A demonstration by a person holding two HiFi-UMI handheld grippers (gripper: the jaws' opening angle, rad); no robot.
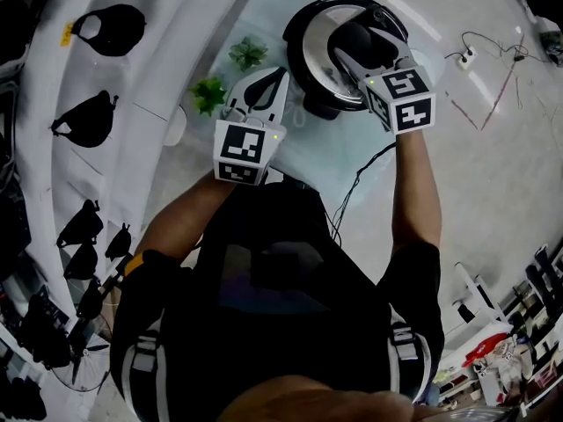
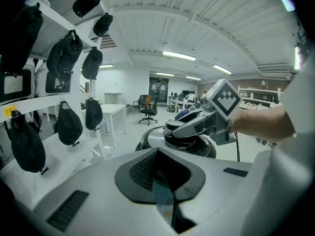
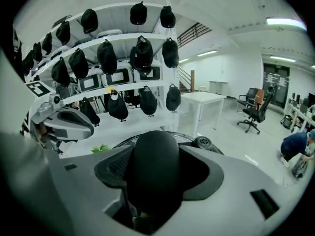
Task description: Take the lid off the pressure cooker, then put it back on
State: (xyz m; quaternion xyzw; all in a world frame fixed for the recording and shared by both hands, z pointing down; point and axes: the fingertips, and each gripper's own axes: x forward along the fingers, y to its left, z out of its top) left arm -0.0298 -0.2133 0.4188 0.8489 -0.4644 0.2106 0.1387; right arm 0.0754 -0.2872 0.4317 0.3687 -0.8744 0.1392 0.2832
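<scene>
**Pressure-cooker lid: right tongs on the knob, left tongs idle beside the pot**

- Left gripper (image 1: 280,76): jaws together, nothing between them. It sits just beside the pressure cooker (image 1: 318,105), which lies ahead of it and to its right. No contact with the pot can be made out.
- Pressure cooker: round black body on the pale table (image 1: 281,7), far centre of the head view.
- Lid (image 1: 310,47): round, with a bright metal ring and a dark centre. It appears seated on the pot; whether it is locked cannot be told.
- Knob (image 3: 150,166): smooth black dome at the lid's centre.
- Right gripper (image 1: 361,49): reaches over the lid from the near right, jaws wide and clamped on the knob. This is clearly the nearer hand. The round lid has no long axis to line up, so the lift probably goes straight up from the knob.
</scene>
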